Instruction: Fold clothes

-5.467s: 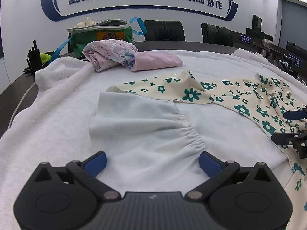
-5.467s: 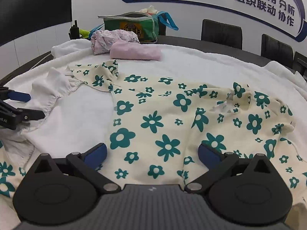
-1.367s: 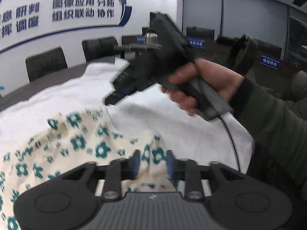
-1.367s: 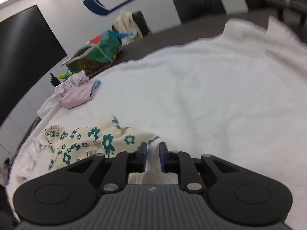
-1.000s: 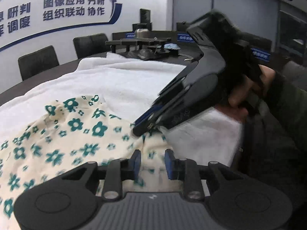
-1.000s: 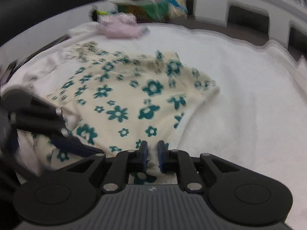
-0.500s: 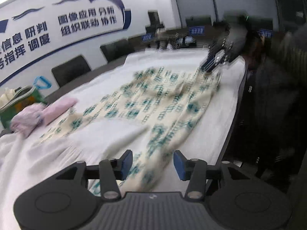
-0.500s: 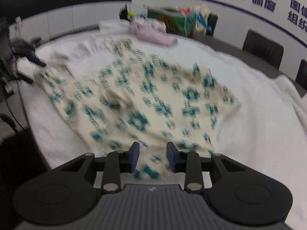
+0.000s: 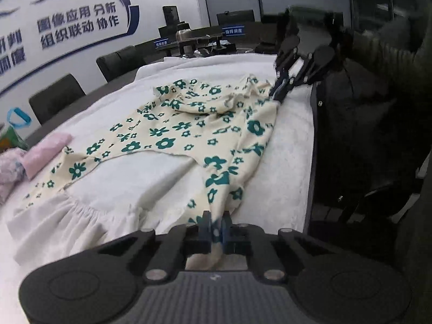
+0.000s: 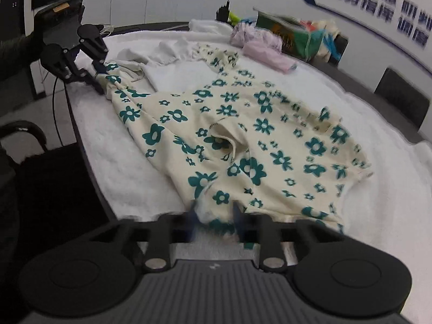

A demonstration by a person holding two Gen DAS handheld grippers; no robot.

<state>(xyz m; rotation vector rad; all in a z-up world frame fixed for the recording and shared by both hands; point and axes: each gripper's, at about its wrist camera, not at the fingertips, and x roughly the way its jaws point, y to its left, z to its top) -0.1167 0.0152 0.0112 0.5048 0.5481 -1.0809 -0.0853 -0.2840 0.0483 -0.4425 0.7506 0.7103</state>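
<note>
**Floral garment stretched across the towel-covered table**

You are working in a meeting room with blue wall lettering and dark chairs, at a long table covered by a white towel (image 9: 283,145). On it lies the cream garment with green flowers (image 9: 189,124), spread along the near edge, its white gathered part (image 9: 81,216) to the left in your left wrist view. Your left gripper (image 9: 215,229) is clenched on one end of the floral cloth, which is pinched between its blue pads. Your right gripper (image 10: 214,216) sits at the other end with its jaws parted and cloth lying between them; motion blur hides whether they touch it. Far off on the towel rest a pink folded garment (image 10: 267,54), a pale floral bundle (image 10: 247,33) and a green bag (image 10: 291,36).
</note>
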